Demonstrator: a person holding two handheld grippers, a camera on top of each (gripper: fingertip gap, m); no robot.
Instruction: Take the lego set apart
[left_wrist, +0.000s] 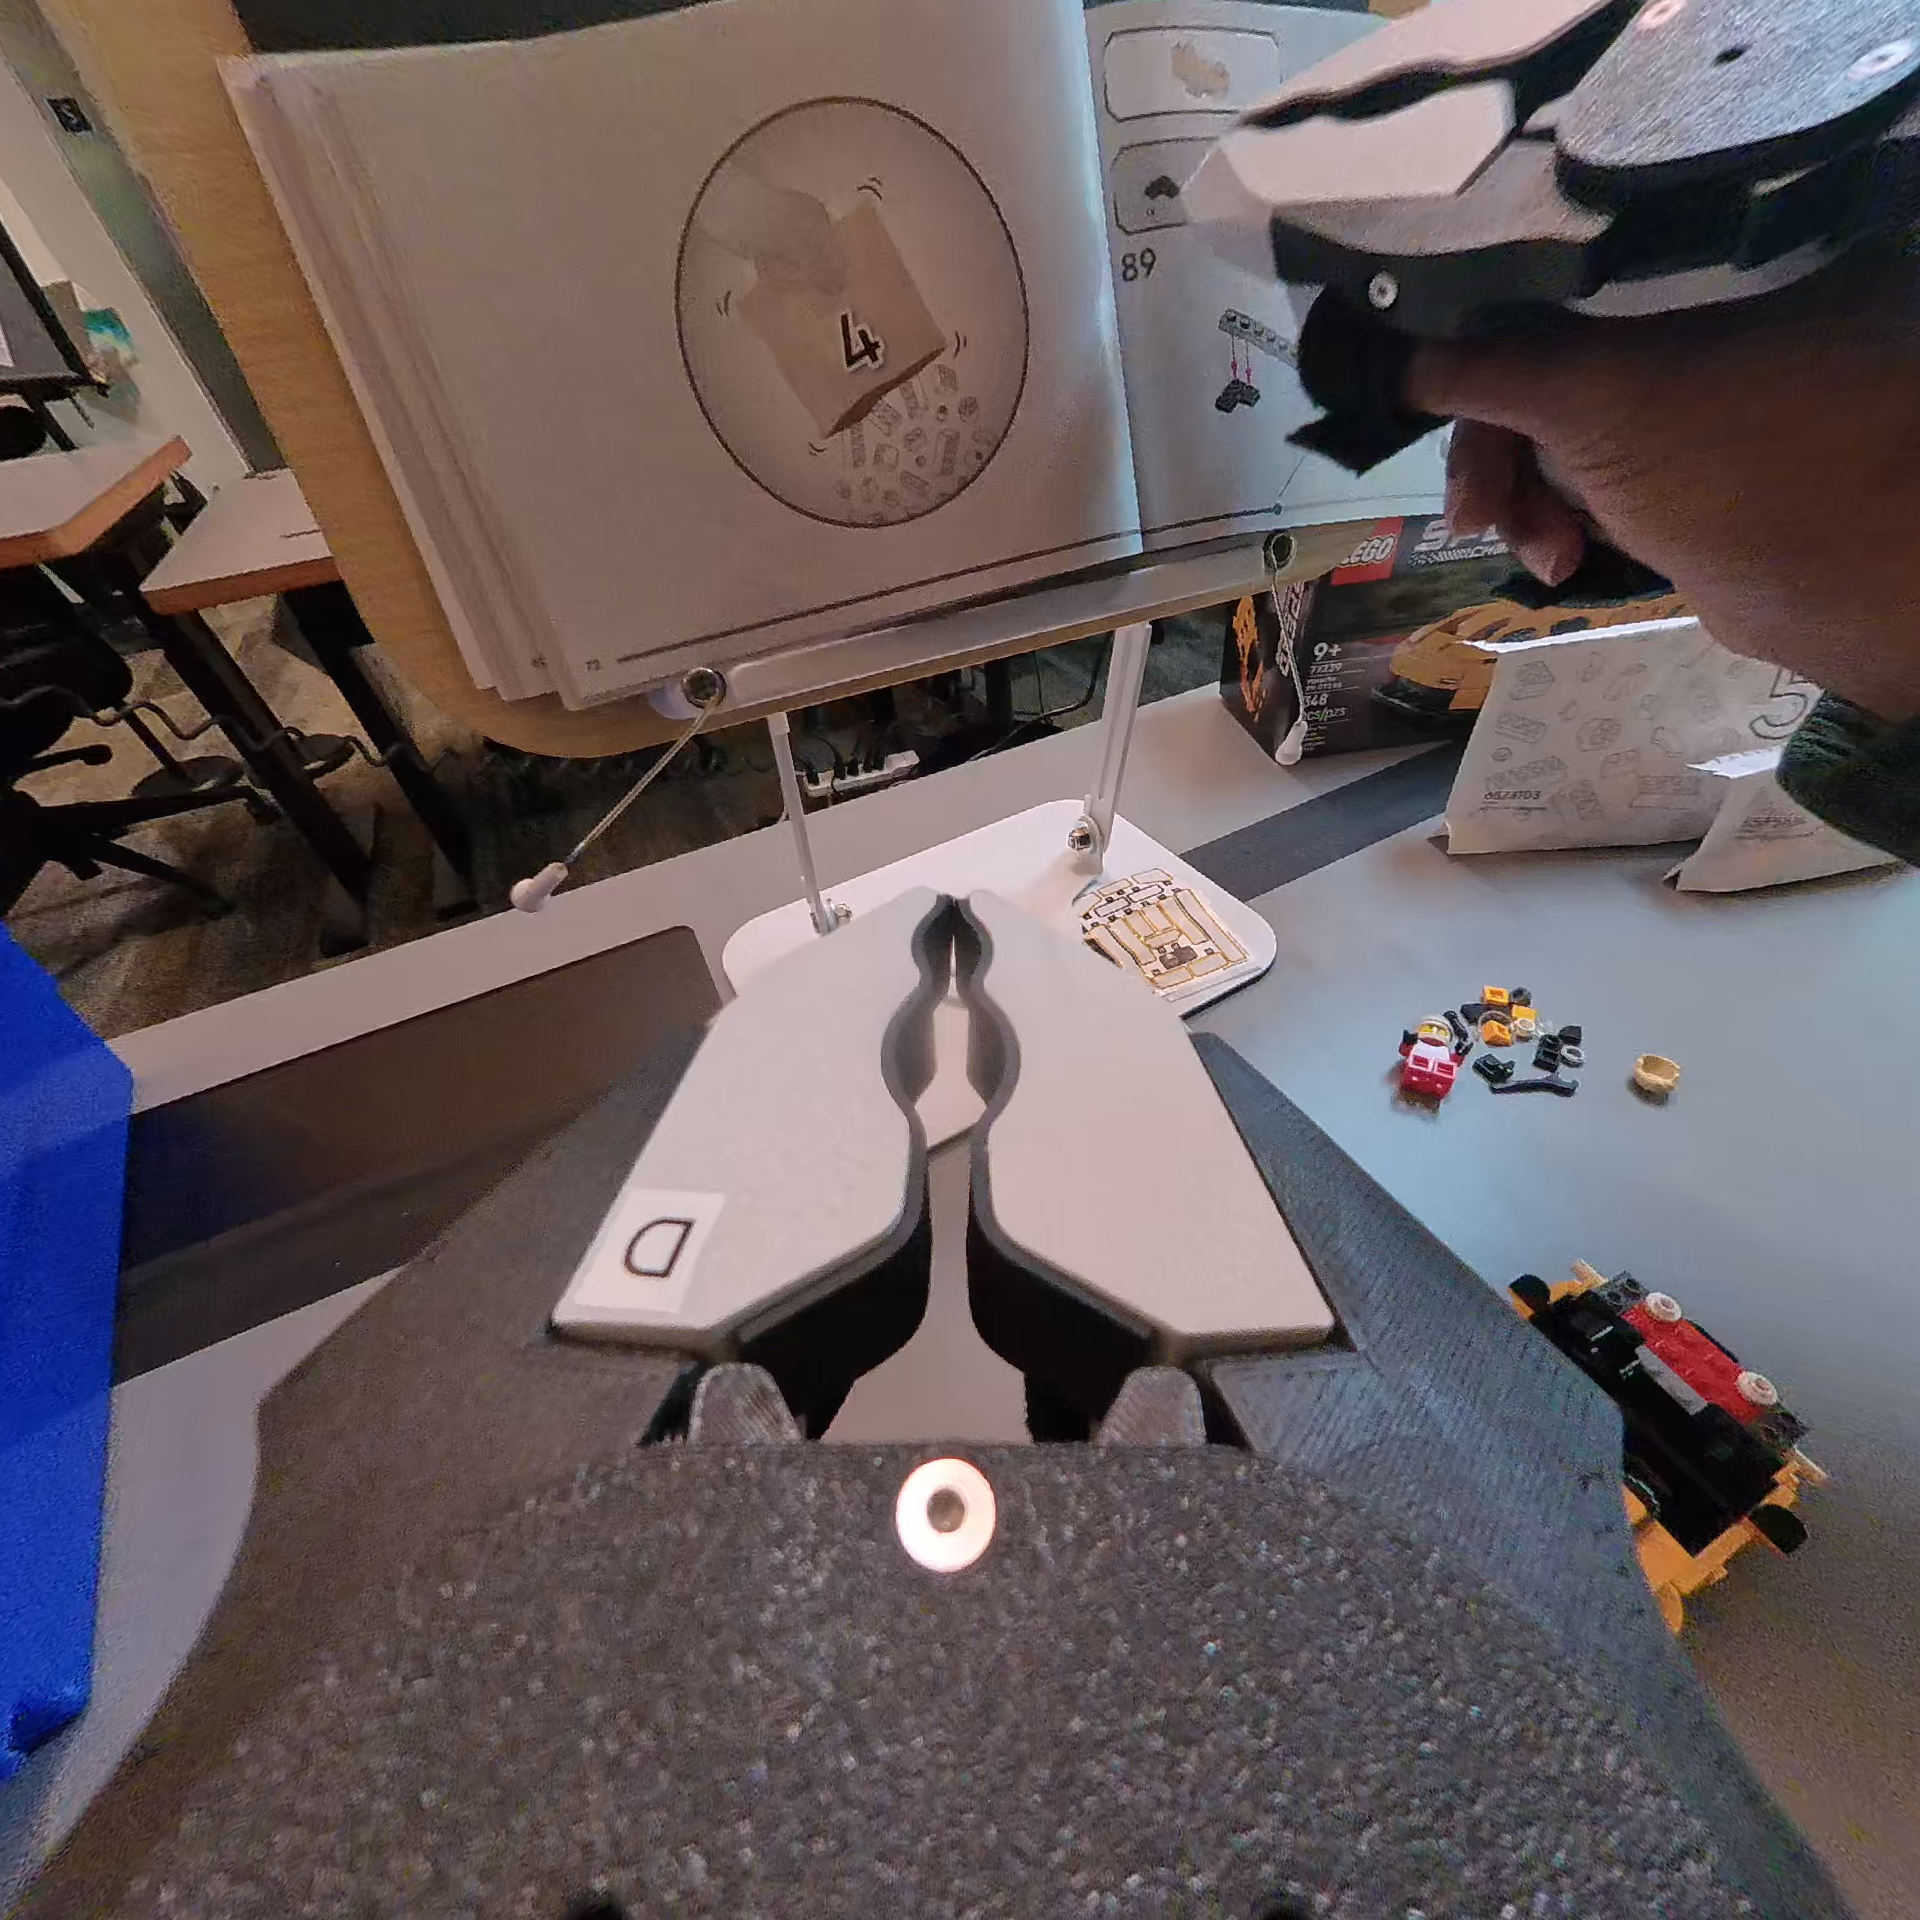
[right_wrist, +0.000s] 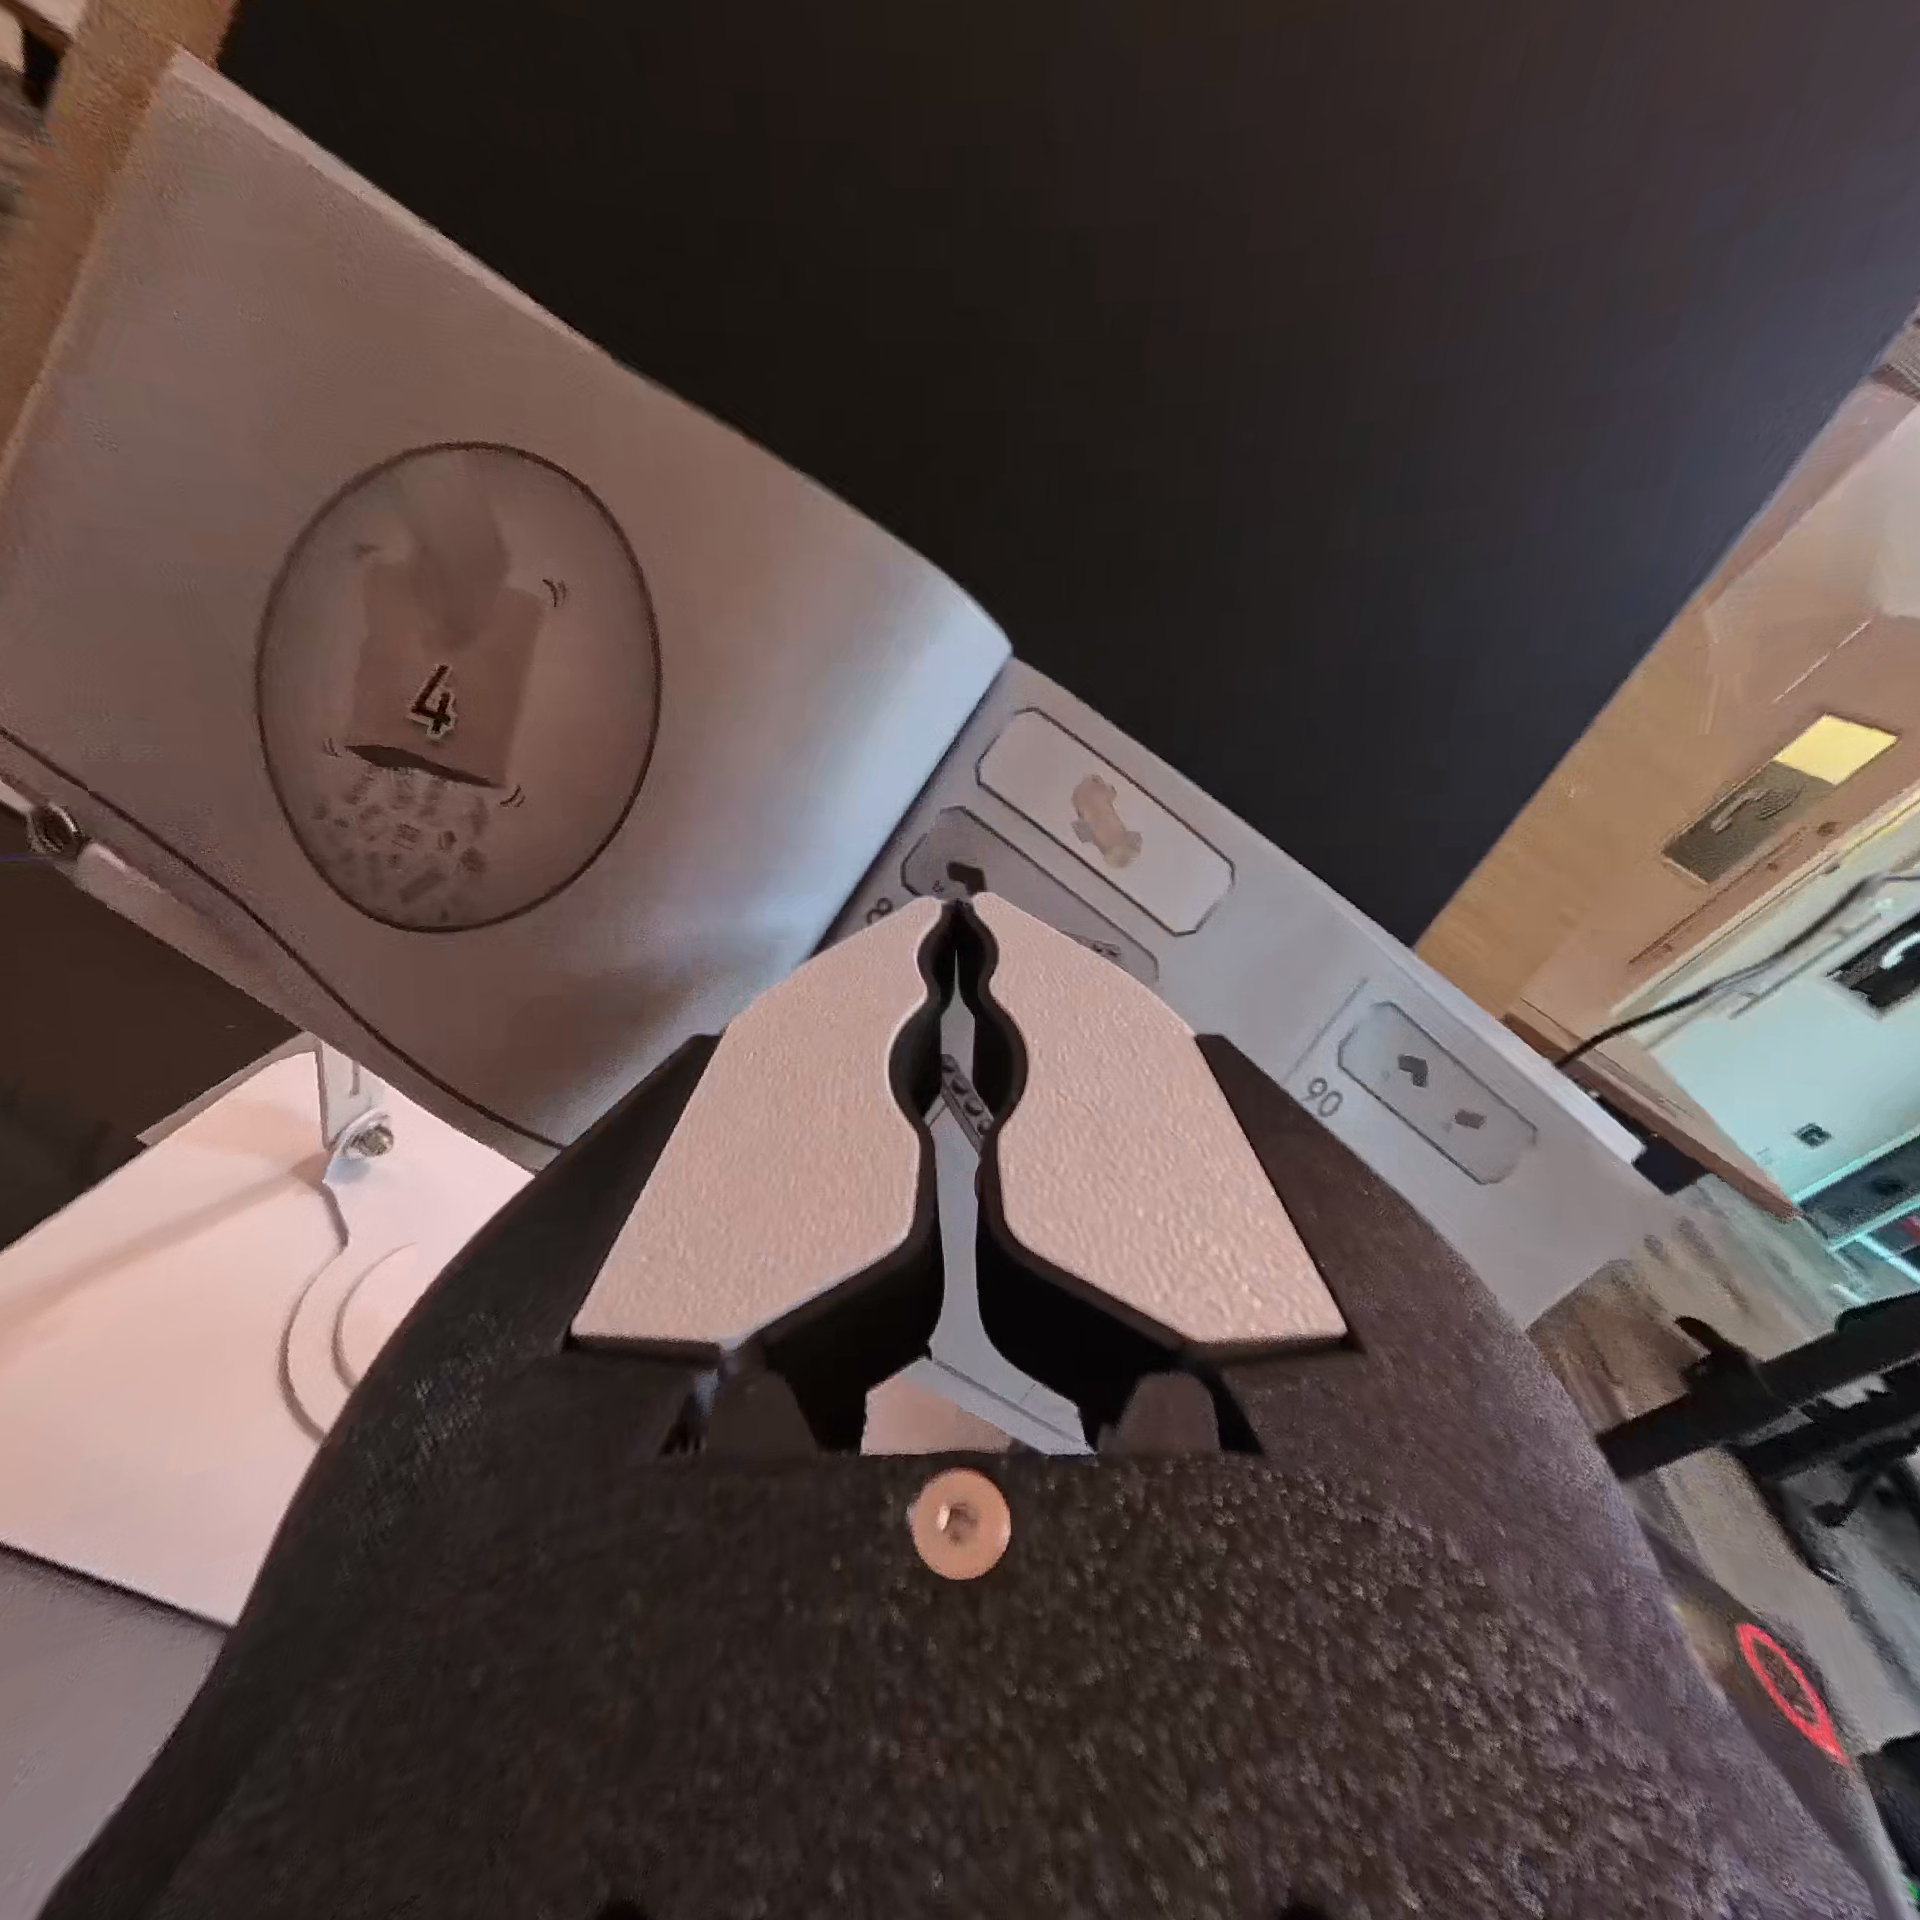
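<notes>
Between pulls: both hand-held grippers clenched, empty — left (left_wrist: 953, 928), right (right_wrist: 954, 914) raised, probably toward booklet. Next: regrasp black-red-yellow brick car (left_wrist: 1662, 1423) on grey desk (left_wrist: 1558, 1164), w/ loose pieces (left_wrist: 1496, 1044) nearby.

Matt plastic, paper, smooth tabletop.
Grainy black printed-plastic left gripper (left_wrist: 954, 928) shell; matt paper instruction booklet (left_wrist: 665, 343); glossy plastic brick car (left_wrist: 1662, 1423), near right; smooth grey table (left_wrist: 1558, 935).

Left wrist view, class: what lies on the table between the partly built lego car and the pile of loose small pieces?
Nothing: in the left wrist view, only bare grey table separates the lego car from the loose pieces.
</notes>
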